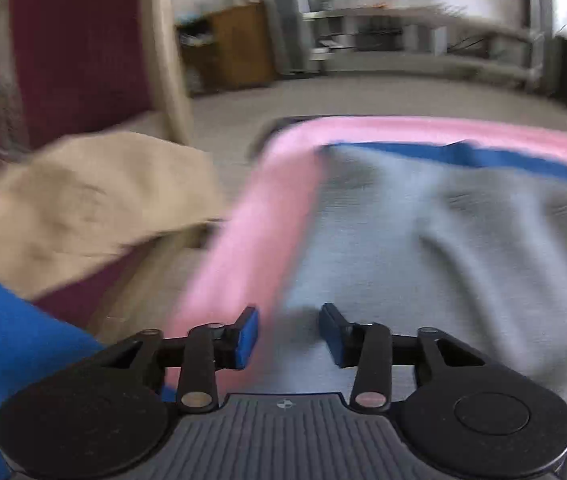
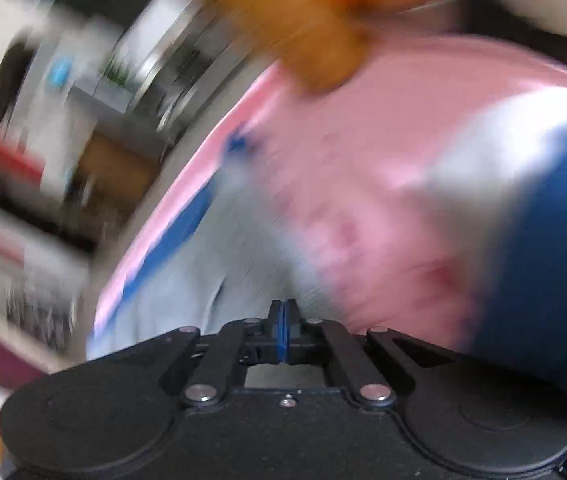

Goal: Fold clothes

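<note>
- Two tongs, two states: my left gripper (image 1: 289, 334) hangs with jaws parted, gripping nothing, over the grey garment (image 1: 423, 248).
- My right gripper (image 2: 283, 334) has its pads pressed together; whether grey cloth is pinched there, I cannot tell through the blur.
- Grey garment lies rumpled on the pink sheet (image 1: 243, 248); I judge folding barely begun.
- Beige cloth (image 1: 83, 200) waits unfolded at left.
</note>
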Demonstrator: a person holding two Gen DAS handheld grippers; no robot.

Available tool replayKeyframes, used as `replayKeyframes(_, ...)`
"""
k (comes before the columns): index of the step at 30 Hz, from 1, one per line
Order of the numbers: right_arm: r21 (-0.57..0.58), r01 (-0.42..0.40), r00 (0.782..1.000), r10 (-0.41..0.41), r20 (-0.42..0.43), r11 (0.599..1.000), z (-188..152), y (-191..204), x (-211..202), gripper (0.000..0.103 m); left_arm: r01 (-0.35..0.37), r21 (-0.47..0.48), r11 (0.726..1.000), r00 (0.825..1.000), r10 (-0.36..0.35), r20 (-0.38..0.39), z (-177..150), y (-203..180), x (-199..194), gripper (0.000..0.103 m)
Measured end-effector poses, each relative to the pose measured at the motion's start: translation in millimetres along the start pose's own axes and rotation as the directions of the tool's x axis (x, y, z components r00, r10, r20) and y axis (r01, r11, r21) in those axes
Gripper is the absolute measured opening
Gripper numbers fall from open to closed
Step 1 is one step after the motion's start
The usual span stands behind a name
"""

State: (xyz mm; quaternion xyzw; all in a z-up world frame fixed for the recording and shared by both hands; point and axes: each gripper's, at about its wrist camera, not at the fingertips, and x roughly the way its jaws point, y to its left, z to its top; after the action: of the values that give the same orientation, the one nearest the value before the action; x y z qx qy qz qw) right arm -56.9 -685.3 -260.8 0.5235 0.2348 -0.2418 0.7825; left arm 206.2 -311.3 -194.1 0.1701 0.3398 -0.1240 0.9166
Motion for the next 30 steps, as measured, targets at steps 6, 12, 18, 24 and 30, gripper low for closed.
replayKeyframes(6,-0.216,0.228,0.972,-0.208,0.110,0.949,-14,49,-28,0.032,0.074,-0.089,0.993,0.996,-0.078,-0.036,-2,27,-32,0.036)
replayKeyframes(12,-0.159,0.004,0.992,-0.024,-0.124,0.987,-44,44,-29,0.043,0.097,0.008,0.995,0.995,-0.097,-0.033,-26,11,-51,0.041)
replayKeyframes(18,-0.032,0.025,0.999,-0.026,-0.046,0.999,-57,20,-72,0.041,-0.001,-0.057,0.998,1.000,0.000,-0.026,-40,35,-82,0.043)
replayKeyframes(24,-0.086,-0.040,0.998,0.044,0.046,0.995,-81,28,-141,0.068,0.092,-0.097,0.991,0.992,-0.084,0.090,-72,58,-163,0.041)
replayKeyframes(30,-0.141,-0.082,0.990,0.097,0.102,0.987,-106,35,-198,0.078,0.218,-0.042,0.975,0.975,-0.216,0.044,-103,44,-188,0.042)
